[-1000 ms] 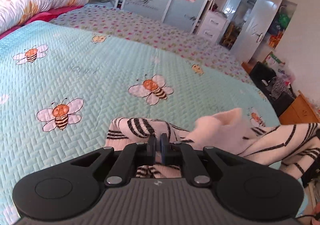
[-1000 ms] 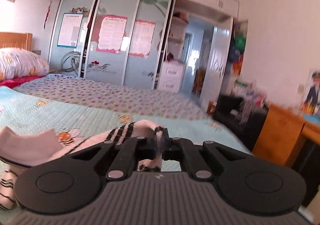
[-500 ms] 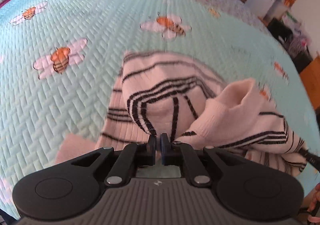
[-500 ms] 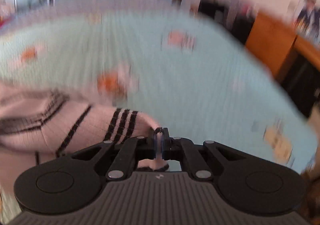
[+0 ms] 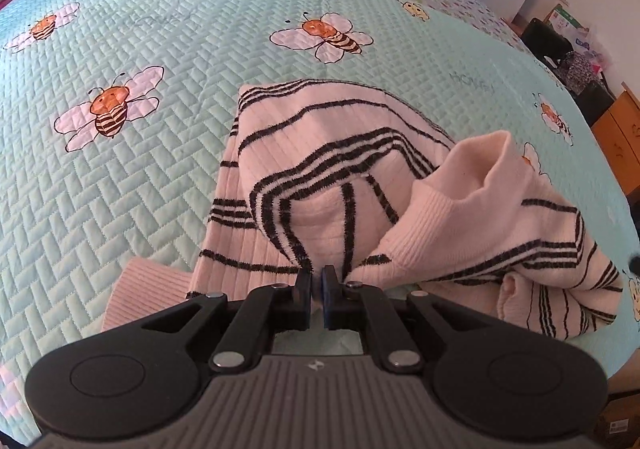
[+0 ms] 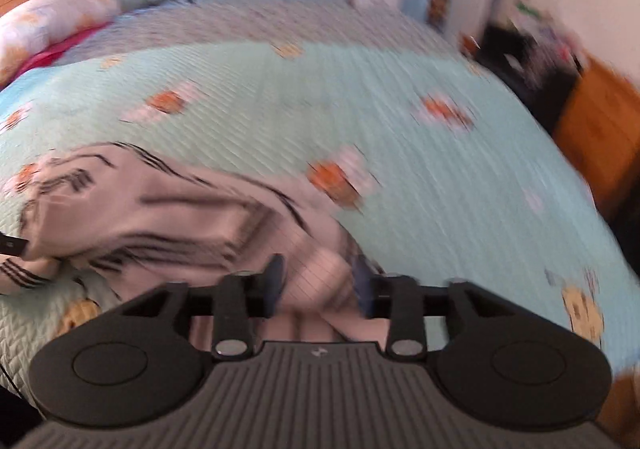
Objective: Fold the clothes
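A pale blue quilted bedspread [image 5: 168, 177] printed with bees covers the bed, and a pink black-striped sweater [image 5: 360, 185] lies rumpled at its near edge. The left gripper [image 5: 316, 289] pinches the sweater's near hem, at six o'clock, fingers nearly together. The right gripper [image 6: 318, 281], blurred, has its fingers spread wide over the sweater's right end, gripping nothing.

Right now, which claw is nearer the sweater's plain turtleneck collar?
Left. The left claw is shut on the striped sweater just below and left of the collar. The right claw is open over the sweater; no collar shows in its blurred view.
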Tool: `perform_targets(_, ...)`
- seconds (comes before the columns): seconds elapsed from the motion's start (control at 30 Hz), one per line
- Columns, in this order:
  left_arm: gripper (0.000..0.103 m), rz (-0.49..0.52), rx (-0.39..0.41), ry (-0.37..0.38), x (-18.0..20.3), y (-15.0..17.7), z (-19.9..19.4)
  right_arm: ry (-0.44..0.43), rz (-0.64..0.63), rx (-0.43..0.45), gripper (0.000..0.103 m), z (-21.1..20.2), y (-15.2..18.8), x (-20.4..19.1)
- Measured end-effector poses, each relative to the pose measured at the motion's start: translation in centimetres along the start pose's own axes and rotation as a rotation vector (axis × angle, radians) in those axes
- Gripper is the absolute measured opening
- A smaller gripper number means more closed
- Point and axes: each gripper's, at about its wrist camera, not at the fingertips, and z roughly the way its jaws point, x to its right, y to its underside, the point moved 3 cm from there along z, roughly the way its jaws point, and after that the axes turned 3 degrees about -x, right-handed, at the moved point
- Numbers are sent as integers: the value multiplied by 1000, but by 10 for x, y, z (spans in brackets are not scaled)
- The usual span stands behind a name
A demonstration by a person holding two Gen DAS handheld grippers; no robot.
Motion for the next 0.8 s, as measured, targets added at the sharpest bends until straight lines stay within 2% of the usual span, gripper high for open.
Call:
perform_targets(0.13, 5, 5, 1, 1, -1, -1, 1, 43, -189, 44, 60, 23, -22, -50)
perform_targets(0.27, 6, 19, -4, -14, 1, 0, 5, -99, -257, 51, 60, 49, -40, -81)
perform_targets(0.37, 7, 23, -12, -26, 2, 0, 8, -163, -285, -6, 59, 77, -46, -94)
perform_targets(0.4, 7, 25, -13, -31, 2, 0, 8, -180, -284, -28, 57, 86, -47, -96)
perform_targets(0.5, 7, 28, -16, -43, 3, -1, 10, -227, -240, -77, 6, 98, -43, -94)
perform_targets(0.6, 7, 35, -16, -55, 6, -2, 12, -200, -226, -3, 5, 77, -30, -89)
perform_targets(0.67, 7, 48, -7, -50, 10, -1, 10, -170, -173, 58, 5, 58, -24, -76)
perform_targets(0.7, 9, 58, 2, -44, 14, -1, 8, -158, -144, 69, 5, 53, -21, -69)
perform_targets(0.8, 25, 88, 29, -24, 24, -1, 0, -128, -67, 58, 5, 53, -9, -49)
